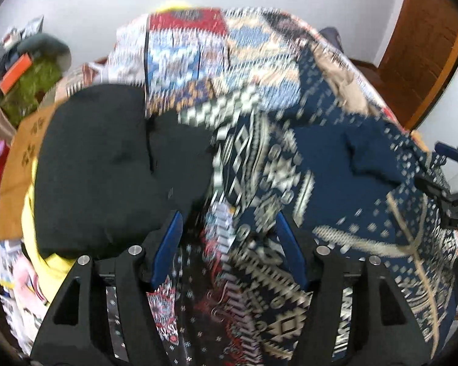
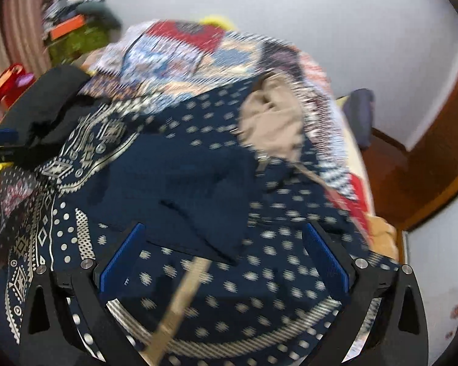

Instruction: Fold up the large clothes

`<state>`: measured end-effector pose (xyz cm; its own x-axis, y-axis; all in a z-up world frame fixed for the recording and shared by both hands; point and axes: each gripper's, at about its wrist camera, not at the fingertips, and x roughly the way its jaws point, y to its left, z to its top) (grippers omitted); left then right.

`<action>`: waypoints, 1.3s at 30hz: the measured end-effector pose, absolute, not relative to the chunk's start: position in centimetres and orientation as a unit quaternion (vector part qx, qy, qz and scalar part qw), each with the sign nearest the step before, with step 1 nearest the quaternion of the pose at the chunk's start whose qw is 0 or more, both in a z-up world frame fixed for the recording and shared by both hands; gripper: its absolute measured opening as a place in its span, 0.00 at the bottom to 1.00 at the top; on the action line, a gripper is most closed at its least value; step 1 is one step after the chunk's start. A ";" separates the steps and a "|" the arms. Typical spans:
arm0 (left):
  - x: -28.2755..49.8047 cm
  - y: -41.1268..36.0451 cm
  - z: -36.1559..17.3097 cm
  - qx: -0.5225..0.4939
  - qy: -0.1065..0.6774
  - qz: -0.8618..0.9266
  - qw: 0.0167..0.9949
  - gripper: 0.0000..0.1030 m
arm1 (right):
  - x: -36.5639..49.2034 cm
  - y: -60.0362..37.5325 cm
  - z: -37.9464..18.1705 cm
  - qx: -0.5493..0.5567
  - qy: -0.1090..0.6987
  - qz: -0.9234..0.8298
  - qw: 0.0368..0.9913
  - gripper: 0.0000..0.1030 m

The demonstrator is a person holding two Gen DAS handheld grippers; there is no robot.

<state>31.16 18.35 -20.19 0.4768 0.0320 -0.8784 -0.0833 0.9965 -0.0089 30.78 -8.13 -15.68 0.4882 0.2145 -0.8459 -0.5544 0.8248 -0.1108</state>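
A large navy garment (image 1: 336, 183) with white dots and tribal bands lies crumpled across the bed. In the right wrist view the navy garment (image 2: 183, 183) fills the middle, with a tan stripe running down it. My left gripper (image 1: 229, 235) hovers open over its patterned edge, with nothing pinched between the blue pads (image 1: 168, 244). My right gripper (image 2: 226, 247) is open above the dotted part, and its pads (image 2: 326, 259) are wide apart. A black garment (image 1: 107, 158) lies to the left of the left gripper. A beige garment (image 2: 271, 122) rests on the navy one's far side.
A patchwork bedspread (image 1: 213, 45) covers the bed behind the clothes. A wooden door (image 2: 436, 152) stands at the right. Clutter with a green bundle (image 1: 36, 82) and a cardboard box (image 1: 18, 167) sits at the left, and yellow cloth (image 1: 52, 262) under the black garment.
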 end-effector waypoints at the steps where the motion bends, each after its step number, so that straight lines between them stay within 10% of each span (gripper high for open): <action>1: 31.0 18.5 -20.9 -0.028 0.515 0.033 0.856 0.61 | 30.9 -7.7 -16.4 -0.189 0.458 0.231 0.837 0.97; 15: 32.2 19.9 -28.1 -0.096 0.543 0.043 0.833 0.62 | 34.0 -4.3 -22.7 -0.199 0.503 0.270 0.797 0.54; 20: 32.2 20.3 -28.4 -0.111 0.536 0.054 0.835 0.67 | 34.2 -5.0 -22.1 -0.200 0.485 0.252 0.813 0.11; 39: 31.6 20.6 -26.5 -0.102 0.516 0.131 0.841 0.67 | 35.2 -15.9 -10.8 -0.058 0.396 0.166 0.901 0.09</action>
